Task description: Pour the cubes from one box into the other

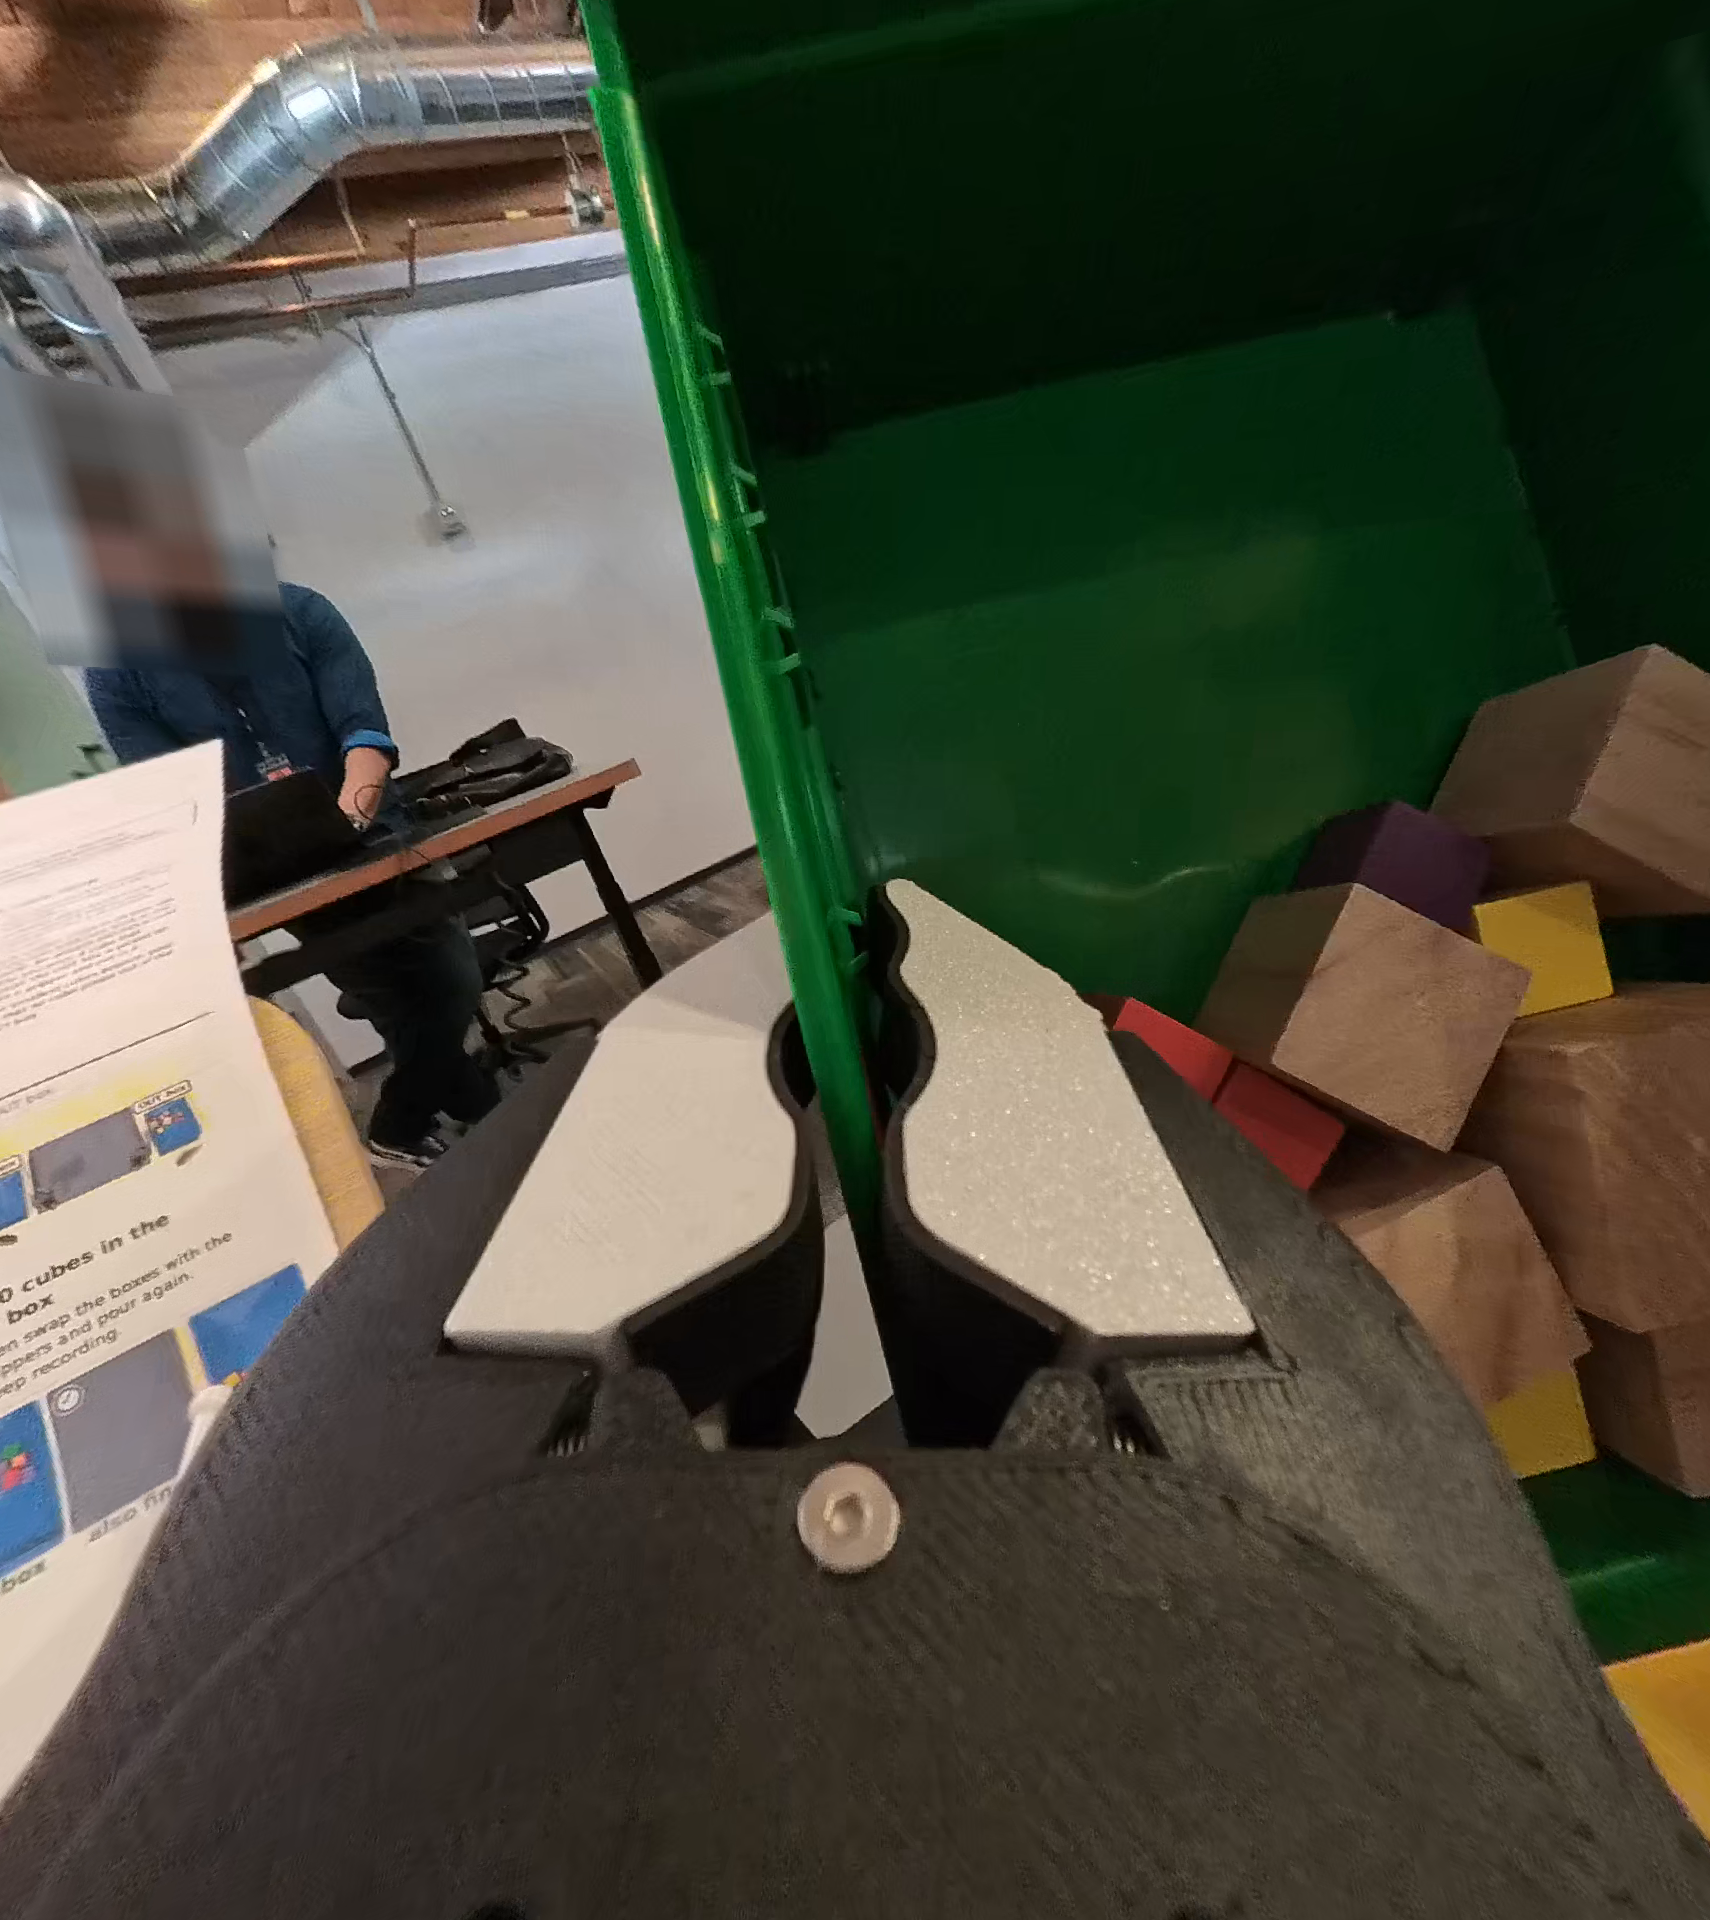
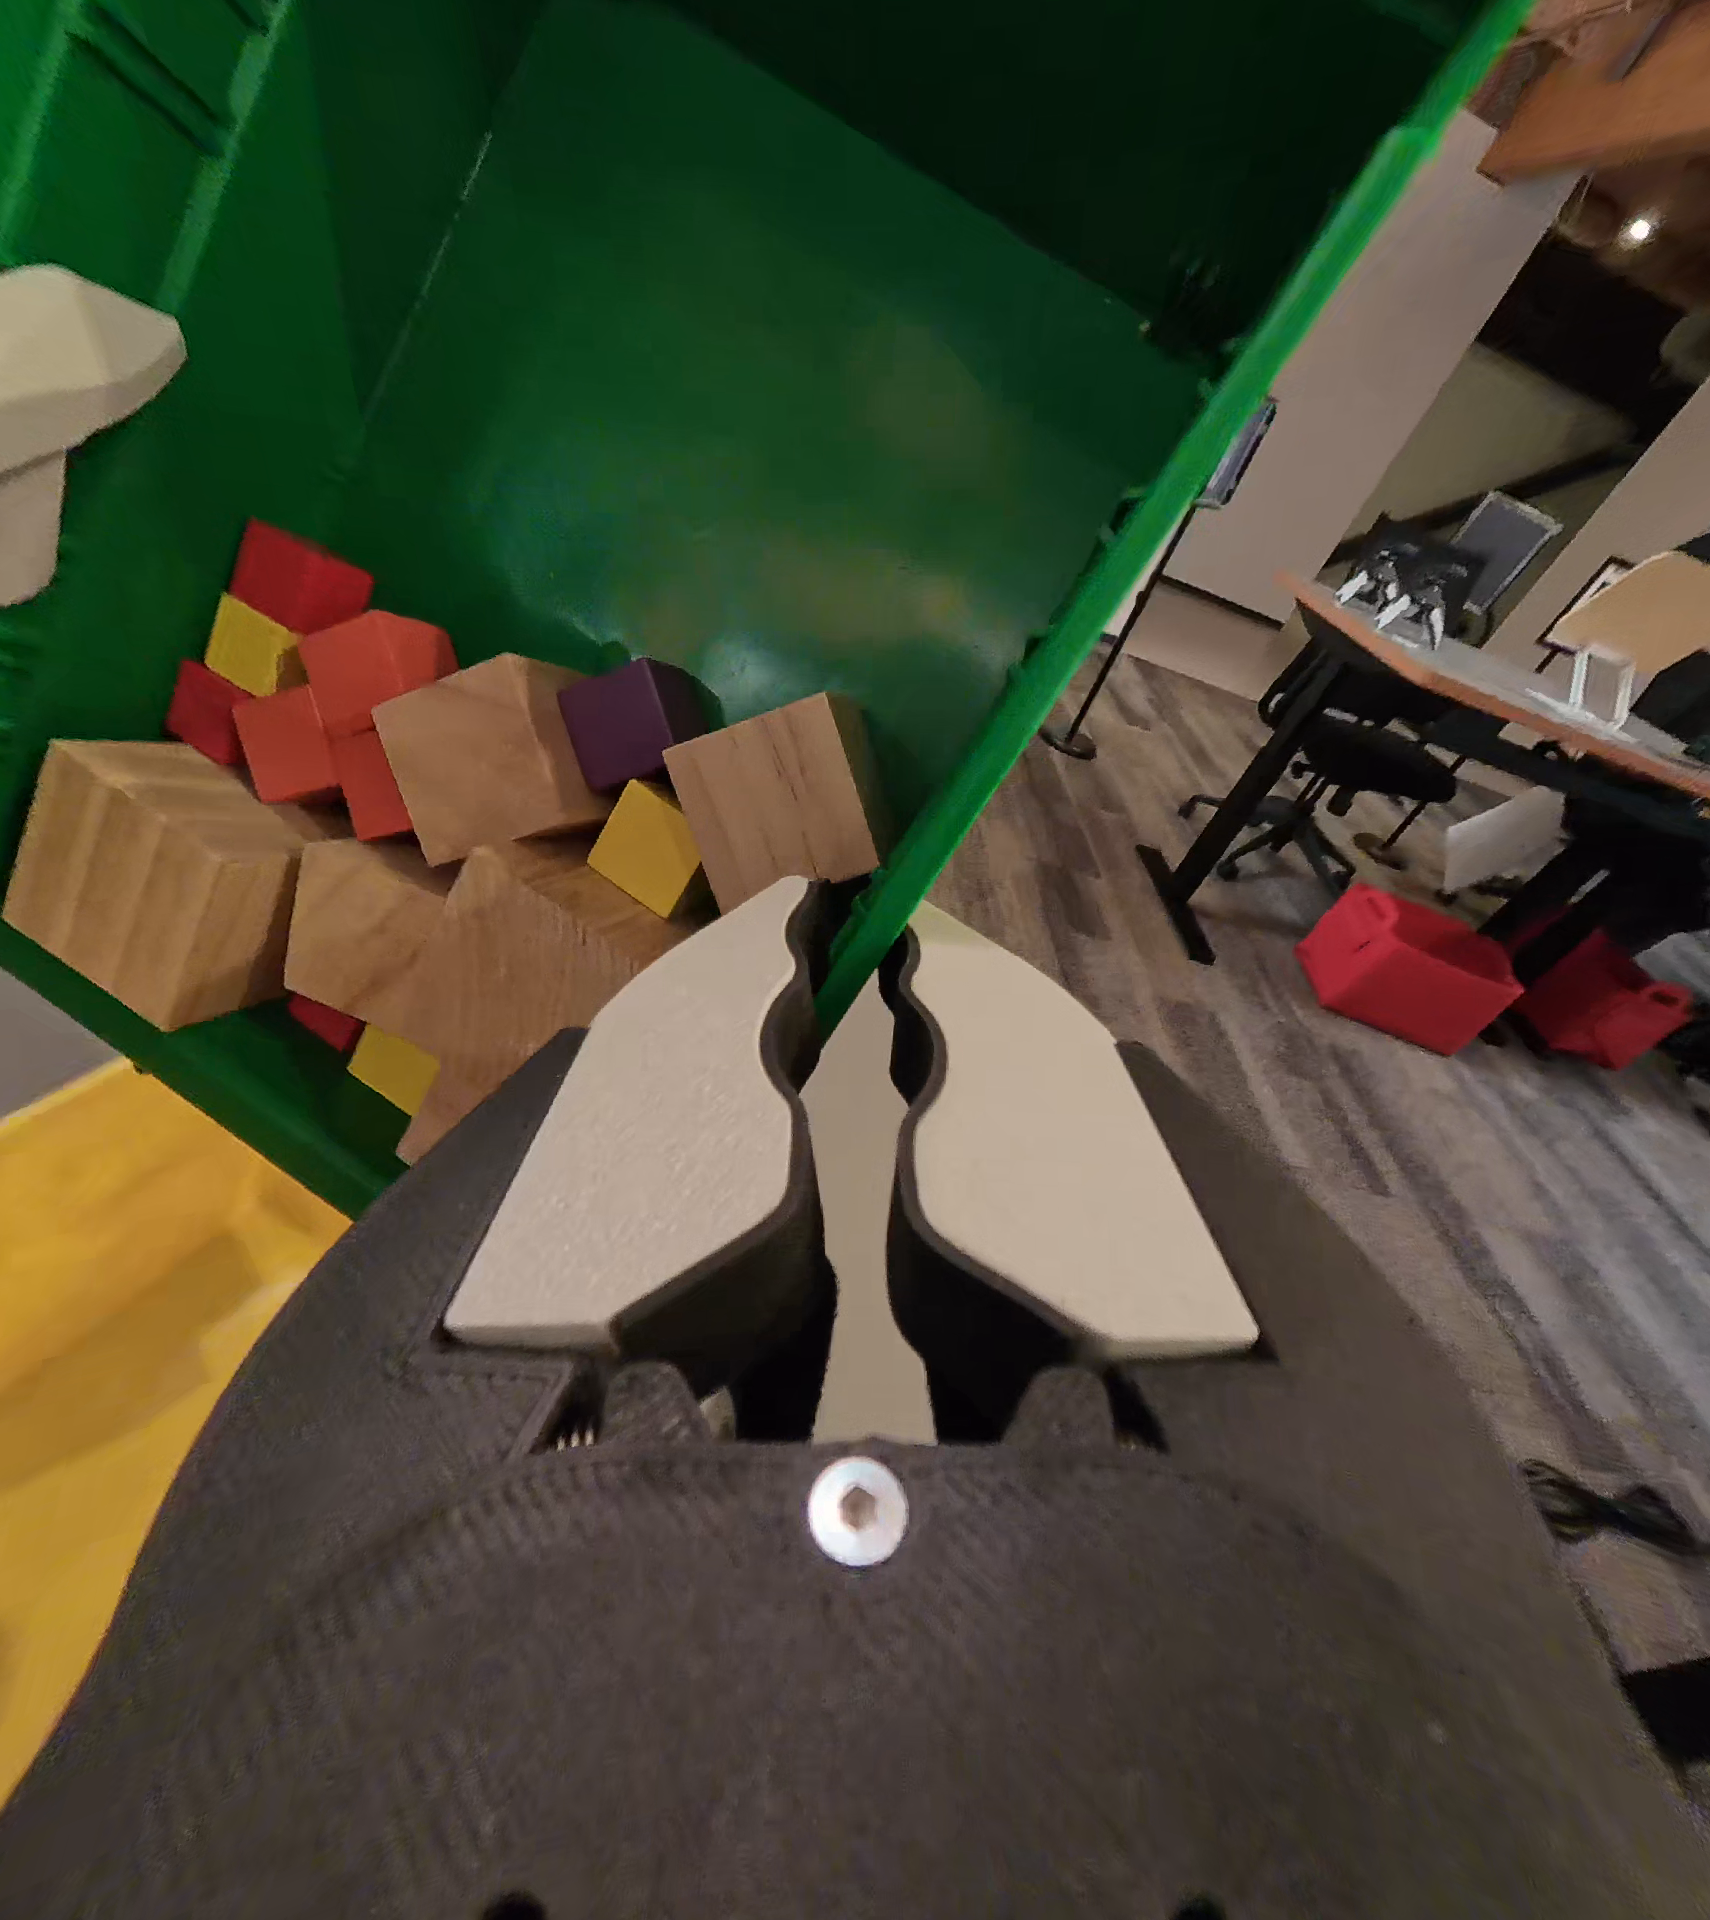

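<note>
Inside the green box [image 2: 726, 416] lay about six wooden cubes [image 2: 477, 758], three yellow [image 2: 648, 847], one purple [image 2: 622, 722] and some six red or orange [image 2: 373, 665]. Beside it were one yellow box [image 2: 51, 1299] and two grippers [image 2: 856, 935].

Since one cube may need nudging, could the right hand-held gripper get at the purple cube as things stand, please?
Probably not: the right hand-held gripper is shut on the green box wall, holding it tilted. The purple cube lies inside among wooden cubes; reaching it means letting go.

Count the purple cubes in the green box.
1. The purple cube sits atop the pile in the tilted green box, between two wooden blocks, above a yellow cube. Others may be buried underneath.
</note>
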